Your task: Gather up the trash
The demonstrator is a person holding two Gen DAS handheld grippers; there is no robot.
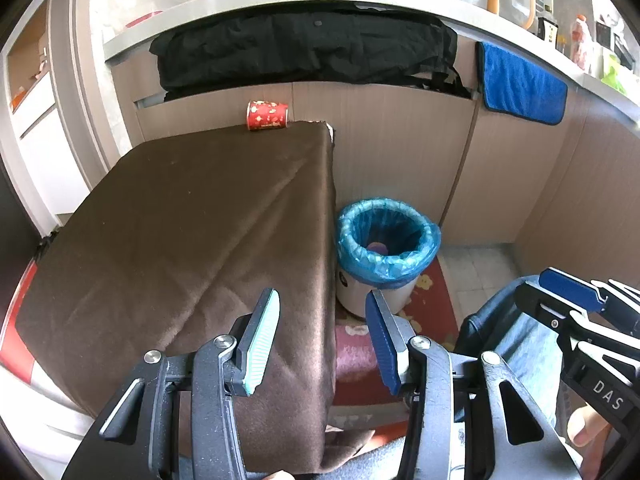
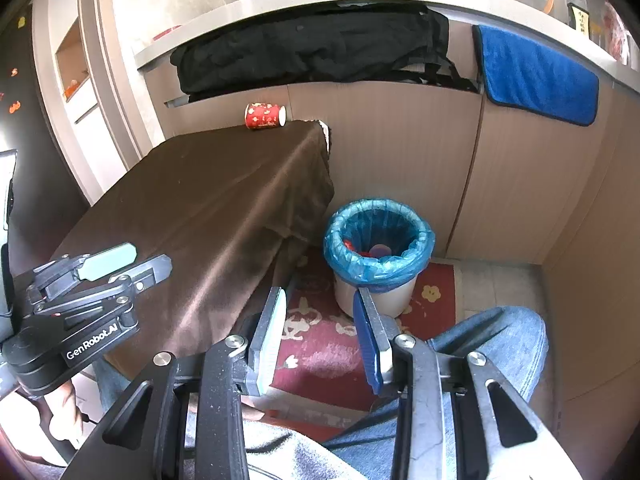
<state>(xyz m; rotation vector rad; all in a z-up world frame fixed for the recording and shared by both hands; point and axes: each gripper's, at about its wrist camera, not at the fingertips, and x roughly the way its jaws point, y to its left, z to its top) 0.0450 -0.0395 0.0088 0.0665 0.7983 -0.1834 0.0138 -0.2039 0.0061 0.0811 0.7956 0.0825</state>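
Observation:
A red paper cup lies on its side at the far edge of the table with the brown cloth; it also shows in the right wrist view. A white bin with a blue liner stands on the floor right of the table, with some trash inside. My left gripper is open and empty above the table's near right corner. My right gripper is open and empty above the floor, near the bin.
A counter with pots runs behind, with a black cloth and a blue towel hanging from it. Cabinet fronts stand behind the bin. A red patterned mat lies under the bin. The person's knee is at right.

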